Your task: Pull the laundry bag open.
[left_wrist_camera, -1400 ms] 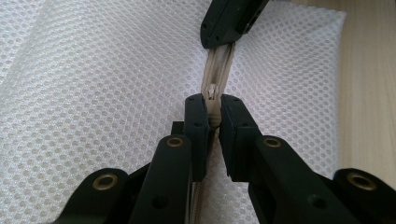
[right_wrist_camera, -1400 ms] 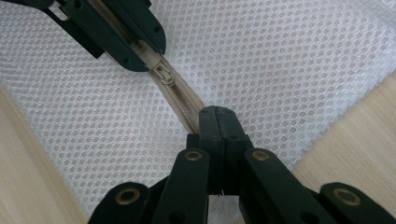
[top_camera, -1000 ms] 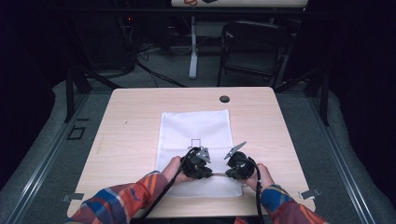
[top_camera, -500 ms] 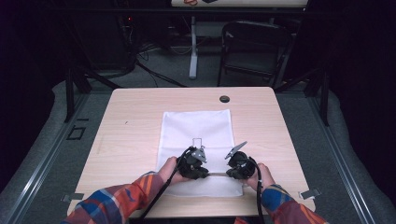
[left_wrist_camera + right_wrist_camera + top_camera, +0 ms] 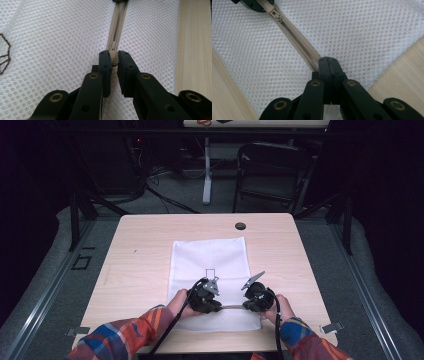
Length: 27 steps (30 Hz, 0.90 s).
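A white mesh bag (image 5: 210, 257) lies flat on the wooden table (image 5: 145, 245), with a beige zipper (image 5: 231, 306) running along its near edge. My left gripper (image 5: 205, 299) (image 5: 114, 57) is shut on the zipper pull (image 5: 114, 60), and the zipper (image 5: 119, 20) runs on ahead of it. My right gripper (image 5: 257, 299) (image 5: 328, 61) is shut flat on the zipper tape (image 5: 297, 40) near the bag's corner. In the right gripper view the slider (image 5: 275, 15) sits at the upper left, beside the left gripper's jaws.
A small brown outline mark (image 5: 210, 273) is stitched on the bag's middle. A dark round grommet (image 5: 240, 226) sits at the table's far edge. Bare wood (image 5: 195, 50) borders the bag. A chair (image 5: 272, 170) and a stand are on the floor beyond the table.
The left gripper has edged slightly to the left, away from the right one, still holding the pull. The right gripper has stayed in place.
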### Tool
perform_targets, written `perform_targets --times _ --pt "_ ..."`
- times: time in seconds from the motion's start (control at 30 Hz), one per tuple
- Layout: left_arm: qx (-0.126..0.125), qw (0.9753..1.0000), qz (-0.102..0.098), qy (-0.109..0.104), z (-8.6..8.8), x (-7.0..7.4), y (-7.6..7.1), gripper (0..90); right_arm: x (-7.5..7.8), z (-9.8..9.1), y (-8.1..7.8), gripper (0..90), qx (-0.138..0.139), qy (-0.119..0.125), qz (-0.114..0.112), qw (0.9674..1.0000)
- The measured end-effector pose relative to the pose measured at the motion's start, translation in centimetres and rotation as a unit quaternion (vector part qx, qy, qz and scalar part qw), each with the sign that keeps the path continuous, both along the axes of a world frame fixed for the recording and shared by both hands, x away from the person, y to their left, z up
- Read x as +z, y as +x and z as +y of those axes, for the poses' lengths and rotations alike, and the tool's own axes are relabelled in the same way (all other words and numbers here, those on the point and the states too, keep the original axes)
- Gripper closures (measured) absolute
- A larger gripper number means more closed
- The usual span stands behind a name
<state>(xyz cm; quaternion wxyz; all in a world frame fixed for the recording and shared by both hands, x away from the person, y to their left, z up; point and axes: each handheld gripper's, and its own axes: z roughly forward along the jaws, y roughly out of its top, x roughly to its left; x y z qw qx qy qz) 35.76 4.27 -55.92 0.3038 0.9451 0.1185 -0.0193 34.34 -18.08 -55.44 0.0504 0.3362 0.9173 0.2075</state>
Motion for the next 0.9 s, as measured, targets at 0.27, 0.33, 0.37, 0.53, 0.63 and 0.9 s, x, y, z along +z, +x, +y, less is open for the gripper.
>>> perform_targets --times 0.27,0.33,0.37,0.53,0.63,0.9 --pt "0.004 1.0000 0.001 -0.002 0.4 0.0 0.0 81.6 0.0 0.0 0.0 90.0 -0.004 0.002 -0.002 1.0000" --pt "0.006 1.0000 0.002 -0.002 0.6 0.0 0.0 81.6 0.0 -0.1 0.0 90.0 -0.004 0.002 -0.003 1.0000" --pt "0.007 1.0000 0.001 0.003 0.8 0.0 0.0 81.6 0.0 -0.1 0.0 90.0 -0.004 0.001 -0.003 1.0000" --pt "0.008 1.0000 0.004 0.001 1.3 0.0 -0.1 81.5 0.0 -0.2 0.1 90.0 0.000 -0.001 0.000 1.0000" --pt "0.010 0.9999 0.004 0.004 1.7 0.1 0.0 81.5 0.0 -0.2 0.1 90.0 -0.002 -0.002 -0.001 1.0000" --pt "0.021 0.9997 0.009 0.005 3.0 0.1 -0.1 81.5 0.0 -0.3 0.1 90.0 -0.005 -0.001 -0.003 1.0000"
